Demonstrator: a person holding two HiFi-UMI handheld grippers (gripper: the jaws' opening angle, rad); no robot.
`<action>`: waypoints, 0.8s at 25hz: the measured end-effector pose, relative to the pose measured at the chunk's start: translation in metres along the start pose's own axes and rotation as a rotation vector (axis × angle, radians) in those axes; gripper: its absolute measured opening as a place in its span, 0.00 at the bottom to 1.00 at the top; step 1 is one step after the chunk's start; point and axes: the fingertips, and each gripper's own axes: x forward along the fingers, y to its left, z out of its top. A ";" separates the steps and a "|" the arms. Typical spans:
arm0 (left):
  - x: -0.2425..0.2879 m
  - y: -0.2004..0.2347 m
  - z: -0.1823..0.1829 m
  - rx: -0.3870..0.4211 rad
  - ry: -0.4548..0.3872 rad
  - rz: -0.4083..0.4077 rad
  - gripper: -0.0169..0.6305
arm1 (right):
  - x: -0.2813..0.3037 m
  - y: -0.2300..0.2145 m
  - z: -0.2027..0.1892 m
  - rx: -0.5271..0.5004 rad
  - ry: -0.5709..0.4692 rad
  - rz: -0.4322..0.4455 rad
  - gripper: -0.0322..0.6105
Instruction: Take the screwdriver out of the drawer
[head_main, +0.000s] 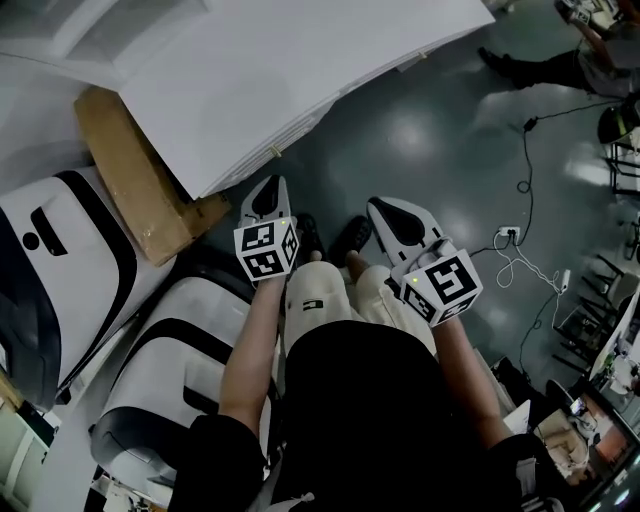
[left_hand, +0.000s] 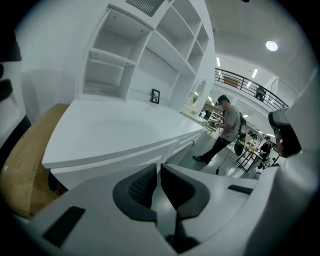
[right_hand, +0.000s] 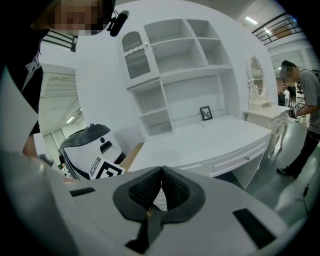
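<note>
The white desk (head_main: 300, 60) fills the top of the head view, and its drawer front (right_hand: 235, 161) with a small knob is closed. No screwdriver shows in any view. My left gripper (head_main: 270, 187) hangs in front of the desk's edge, above the grey floor, with its dark pads together and nothing between them (left_hand: 157, 172). To its right, my right gripper (head_main: 385, 207) is at about the same height. It is shut and empty too (right_hand: 161, 174). Both grippers point toward the desk and stand apart from it.
A flat cardboard box (head_main: 130, 170) leans at the desk's left end. White and black machine housings (head_main: 70, 270) stand at the left. Shelves (right_hand: 175, 65) with a small picture frame (right_hand: 205, 113) rise behind the desk. A person (left_hand: 227, 125) stands at the right, and cables (head_main: 515, 240) lie on the floor.
</note>
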 end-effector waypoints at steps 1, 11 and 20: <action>0.004 0.002 -0.002 -0.004 0.003 -0.002 0.07 | 0.003 -0.001 -0.002 0.002 0.008 0.003 0.08; 0.046 0.028 -0.029 -0.073 0.051 0.047 0.16 | 0.019 -0.008 -0.020 0.022 0.066 0.016 0.08; 0.088 0.048 -0.054 -0.132 0.103 0.087 0.25 | 0.030 -0.017 -0.035 0.039 0.099 0.003 0.08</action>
